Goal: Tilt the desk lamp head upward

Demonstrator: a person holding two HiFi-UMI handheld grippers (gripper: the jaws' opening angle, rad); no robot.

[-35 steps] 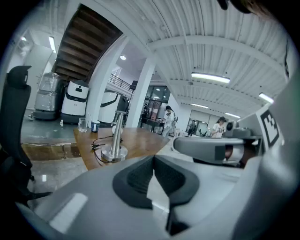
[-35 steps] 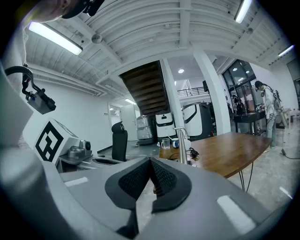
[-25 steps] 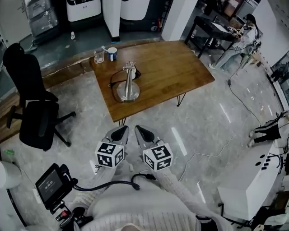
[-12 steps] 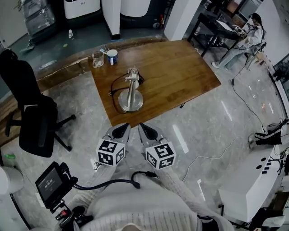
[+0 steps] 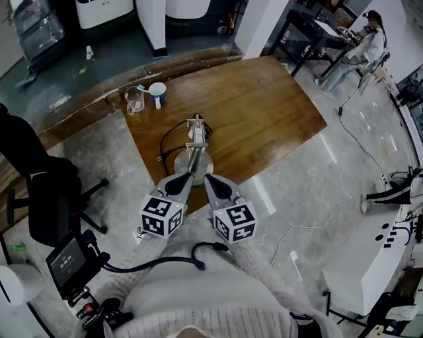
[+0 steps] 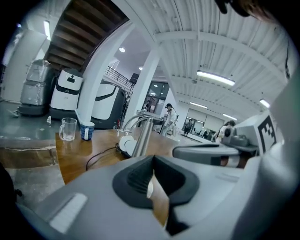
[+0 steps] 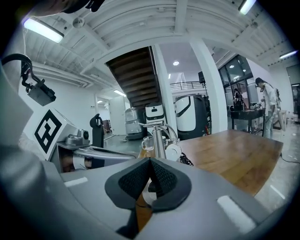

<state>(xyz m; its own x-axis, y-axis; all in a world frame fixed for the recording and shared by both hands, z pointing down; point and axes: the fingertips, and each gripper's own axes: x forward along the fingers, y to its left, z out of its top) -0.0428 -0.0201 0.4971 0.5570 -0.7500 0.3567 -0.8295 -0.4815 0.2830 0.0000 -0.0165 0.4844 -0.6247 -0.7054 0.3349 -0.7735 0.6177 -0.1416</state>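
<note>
An open office-like lab is shown: a wooden desk [image 5: 264,99] on polished stone floor [image 5: 310,191], an office chair [image 5: 46,198] at nine o'clock, white machines [image 5: 102,12] at twelve.

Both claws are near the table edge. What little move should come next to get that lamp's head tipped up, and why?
Probably carry the right gripper forward toward the desk lamp, opening its jaws on the way. Both it and the left gripper are shut and empty, short of the lamp, which stands untouched on the table. Shut jaws could not take hold of its head.
</note>
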